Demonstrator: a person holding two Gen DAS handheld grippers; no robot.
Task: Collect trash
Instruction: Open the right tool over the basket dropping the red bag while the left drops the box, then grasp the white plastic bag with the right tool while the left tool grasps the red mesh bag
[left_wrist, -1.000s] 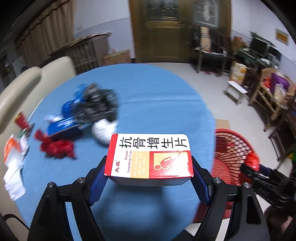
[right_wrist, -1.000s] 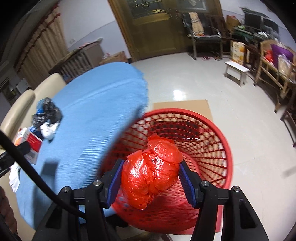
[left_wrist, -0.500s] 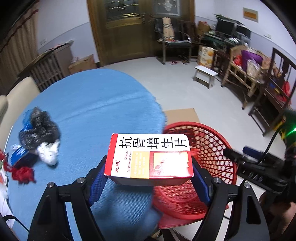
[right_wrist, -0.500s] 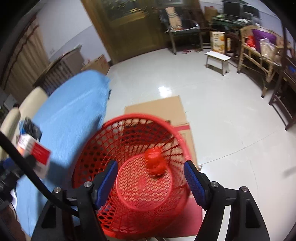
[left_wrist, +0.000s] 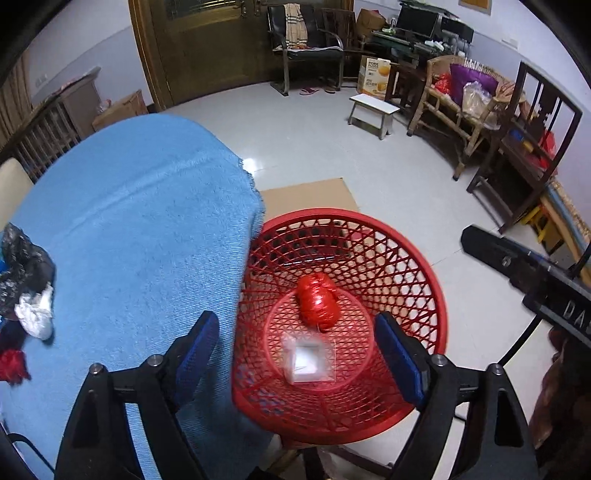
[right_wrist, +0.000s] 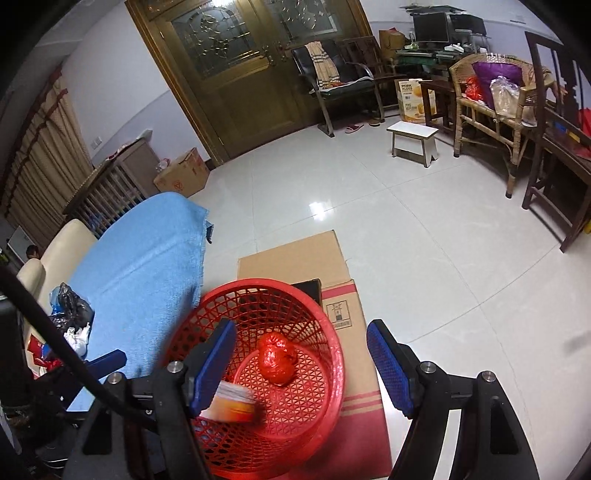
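Observation:
A red mesh basket (left_wrist: 413, 258) stands on the floor beside the blue-clothed table (left_wrist: 140, 229). A crumpled red bag (left_wrist: 317, 301) lies on its bottom, also in the right wrist view (right_wrist: 275, 360). The medicine box (left_wrist: 309, 360) is blurred inside the basket, and shows in the right wrist view (right_wrist: 234, 402). My left gripper (left_wrist: 295, 350) is open and empty above the basket. My right gripper (right_wrist: 301, 365) is open and empty above the basket (right_wrist: 332, 332).
Black bag (left_wrist: 22, 266), white crumpled paper (left_wrist: 35, 312) and red scrap (left_wrist: 11, 365) lie on the table's left. Flattened cardboard (right_wrist: 295, 258) lies under the basket. A white stool (right_wrist: 413, 142), wicker chair (right_wrist: 491, 96) and dark chair (right_wrist: 554, 147) stand beyond.
My left gripper swung right over the basket, opened and let the medicine box drop in. My right gripper let the red bag fall into the basket and rose, staying open.

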